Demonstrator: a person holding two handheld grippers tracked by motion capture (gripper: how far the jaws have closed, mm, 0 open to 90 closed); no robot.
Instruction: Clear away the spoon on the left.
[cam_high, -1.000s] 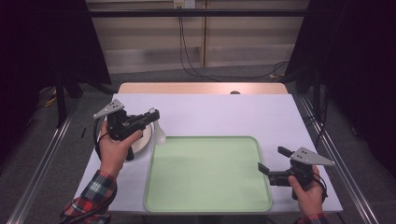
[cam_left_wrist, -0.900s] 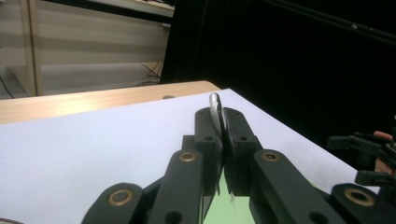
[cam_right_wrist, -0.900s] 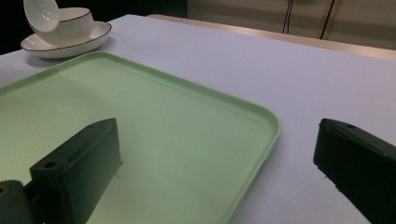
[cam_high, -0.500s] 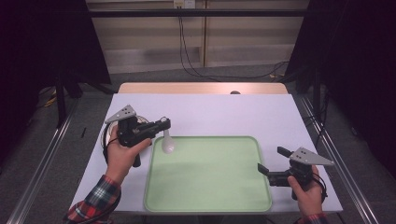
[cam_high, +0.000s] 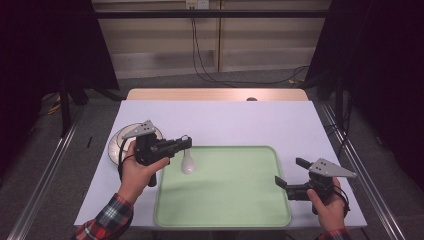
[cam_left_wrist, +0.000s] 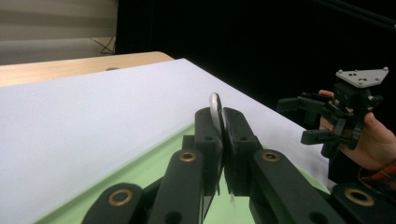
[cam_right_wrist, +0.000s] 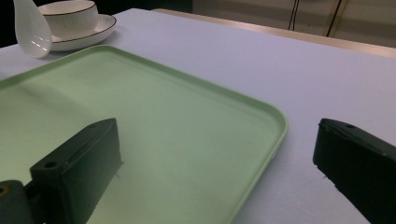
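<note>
Lavender tabletop (cam_high: 240, 122) bears green tray (cam_high: 235, 200); left fingers clench spoon (cam_high: 188, 164), right released.

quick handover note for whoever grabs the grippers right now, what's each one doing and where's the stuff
Left gripper: shut on the handle of the white spoon, which hangs bowl-down over the near-left corner of the green tray.
Right gripper: open and holding nothing, at the tray's right edge.
Bowl sits on its saucer on the table, left of the tray.
Done: the spoon is lifted and held over the tray.
Left: probably set the spoon down on the tray and let go; the bowl and saucer may follow.
</note>
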